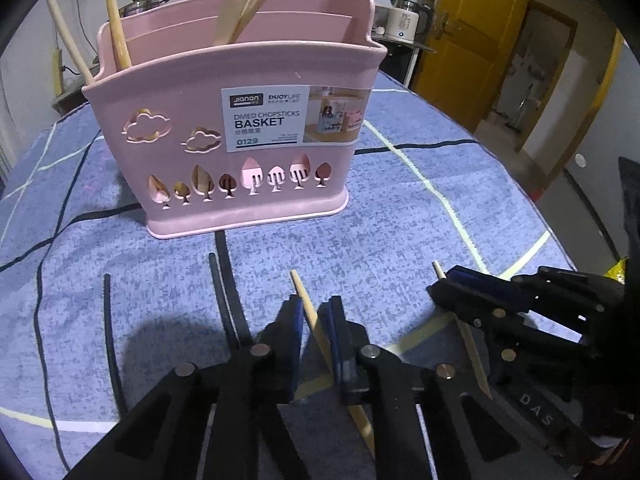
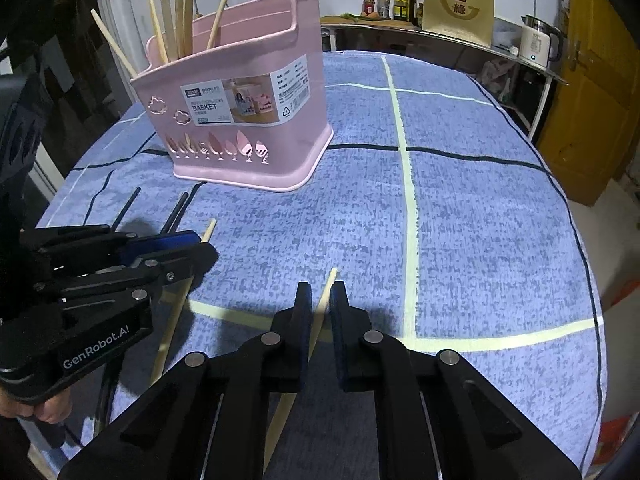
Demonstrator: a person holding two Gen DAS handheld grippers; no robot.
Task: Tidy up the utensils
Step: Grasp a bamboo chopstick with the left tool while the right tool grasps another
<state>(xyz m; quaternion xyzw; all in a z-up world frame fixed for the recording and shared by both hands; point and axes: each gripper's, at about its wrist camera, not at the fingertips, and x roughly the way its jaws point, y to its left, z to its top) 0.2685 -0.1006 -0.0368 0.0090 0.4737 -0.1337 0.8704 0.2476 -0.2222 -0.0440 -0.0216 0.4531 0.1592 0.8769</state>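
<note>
Left gripper (image 1: 314, 312) clamps wooden chopstick (image 1: 308, 312); right gripper (image 2: 320, 300) clamps another (image 2: 322, 312); lower ends hidden.

Pink basket (image 1: 240, 184) on blue checked cloth (image 2: 480, 220); pale and black chopsticks.

The basket (image 1: 240, 184) is smooth pink plastic with a slight sheen, and a glossy paper label (image 1: 296, 118) is stuck on its front. The table (image 2: 480, 220) wears a blue cloth, matt and nubbly in weave. Pale chopsticks (image 1: 310, 312) look like bare wood, dry and unvarnished; the dark ones (image 1: 222, 292) look smooth, material unclear. Each tool, left (image 1: 314, 320) and right (image 2: 322, 300), is matt black plastic with dull metal pins (image 2: 271, 338) and blue pads (image 1: 296, 320) that look soft and rubbery. The kettle (image 2: 536, 42) is shiny white plastic. The door (image 2: 592, 92) is painted wood, semi-gloss yellow.
</note>
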